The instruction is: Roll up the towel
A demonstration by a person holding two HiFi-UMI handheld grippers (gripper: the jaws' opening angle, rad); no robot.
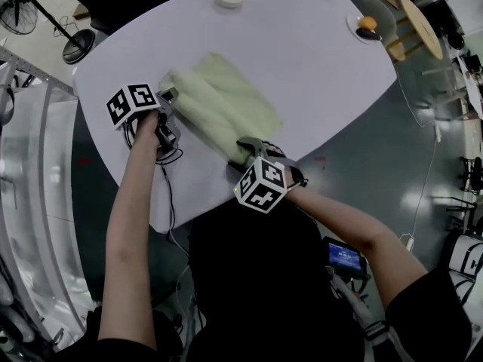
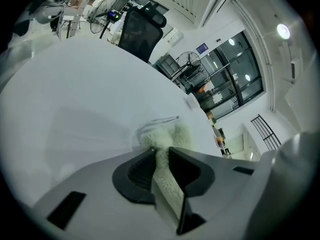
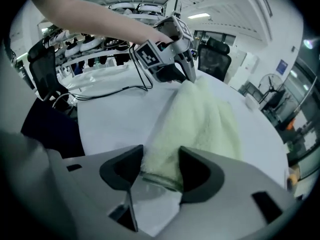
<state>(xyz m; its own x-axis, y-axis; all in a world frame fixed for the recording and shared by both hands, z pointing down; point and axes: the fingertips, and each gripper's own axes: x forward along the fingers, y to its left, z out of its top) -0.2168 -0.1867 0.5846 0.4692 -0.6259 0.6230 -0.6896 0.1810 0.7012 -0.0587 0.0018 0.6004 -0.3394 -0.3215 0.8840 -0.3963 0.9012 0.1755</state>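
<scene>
Across the white oval table (image 1: 324, 59) we see the pale green towel (image 1: 226, 100) lying in loose folds. The left gripper (image 1: 167, 96) is clenched on one end, the right gripper (image 1: 249, 151) apparently pinching the other. Tall glazed windows (image 2: 235, 79) show only in the left gripper view, while the head view looks down at grey floor (image 1: 355, 164).

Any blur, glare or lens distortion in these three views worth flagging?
Head view: wide-angle bend along the table edge, dim surroundings, towel evenly lit and fairly sharp. Left gripper view: strong fisheye, black corners, the ceiling lamp flares at upper right, and the towel at the jaws is soft. Right gripper view: fisheye with dark corners too, and the towel closest to the jaws is blurred.
</scene>
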